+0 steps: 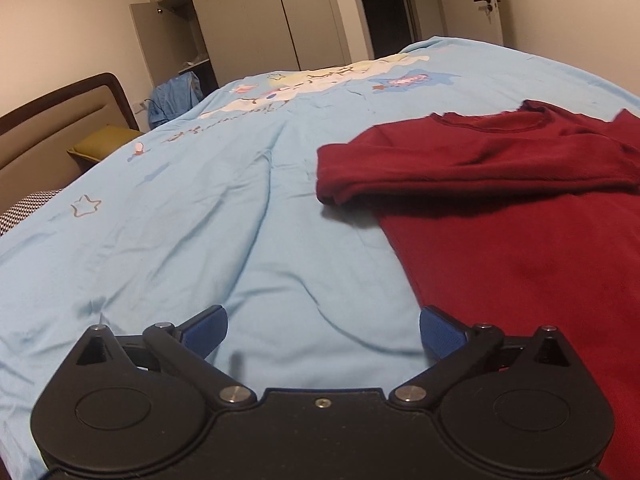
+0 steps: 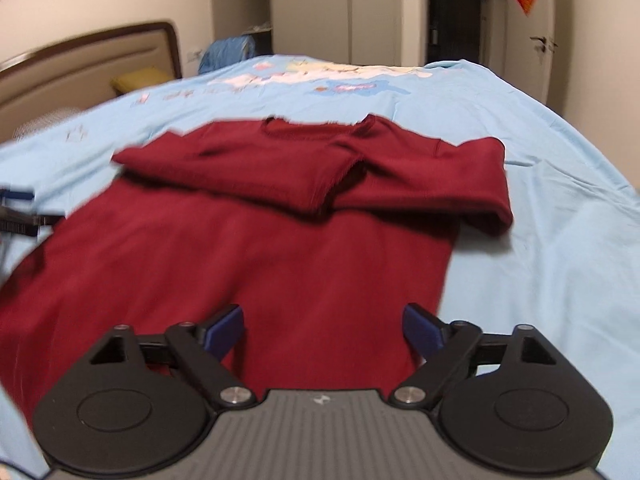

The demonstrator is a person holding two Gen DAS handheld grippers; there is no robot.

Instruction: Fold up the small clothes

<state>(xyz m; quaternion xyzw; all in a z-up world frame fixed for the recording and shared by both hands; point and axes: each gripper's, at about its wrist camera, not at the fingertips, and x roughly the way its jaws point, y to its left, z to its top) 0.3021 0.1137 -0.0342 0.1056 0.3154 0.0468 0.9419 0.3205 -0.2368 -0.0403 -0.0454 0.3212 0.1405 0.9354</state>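
Sweater (image 2: 248, 256) flat on bedsheet (image 1: 200, 220), sleeves folded; sheet lettering unreadable.

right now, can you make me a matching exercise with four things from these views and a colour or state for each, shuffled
Things:
1. sweater
2. bed cover
3. left gripper
4. pillow

Descriptions:
A. open, above the bare light blue fabric
B. olive yellow, by the headboard
C. dark red, both sleeves folded across the chest
D. light blue with cartoon prints and stars

Pairs: 1-C, 2-D, 3-A, 4-B
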